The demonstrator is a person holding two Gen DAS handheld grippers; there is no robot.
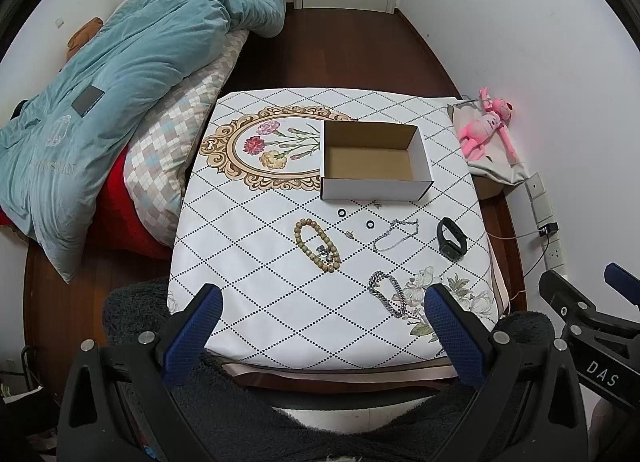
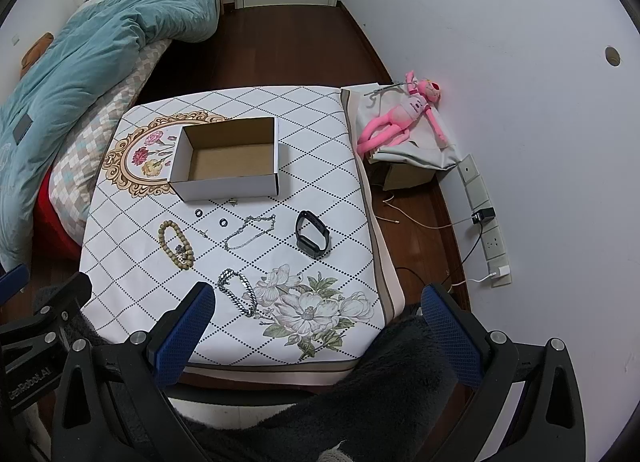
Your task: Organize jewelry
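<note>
An open, empty white cardboard box [image 1: 376, 181] [image 2: 230, 183] stands on the patterned table [image 1: 248, 262] [image 2: 320, 189]. In front of it lie a wooden bead bracelet [image 1: 318, 244] [image 2: 176, 244], two small black rings [image 1: 342, 212] [image 1: 369, 224], small earrings [image 1: 350, 234], a thin silver chain [image 1: 396, 234] [image 2: 250, 232], a black smart band [image 1: 452, 238] [image 2: 312, 236] and a thick silver chain bracelet [image 1: 388, 294] [image 2: 238, 290]. My left gripper [image 1: 324, 298] is open and empty over the table's near edge. My right gripper [image 2: 316, 298] is open and empty over the near right corner.
A bed with a teal duvet [image 1: 120, 73] lies left of the table. A pink plush toy [image 1: 486, 127] [image 2: 404, 115] lies on a bag over a box at the right wall. Wall sockets and cables [image 2: 484, 229] run along the right. Dark fuzzy fabric [image 1: 248, 402] lies below both grippers.
</note>
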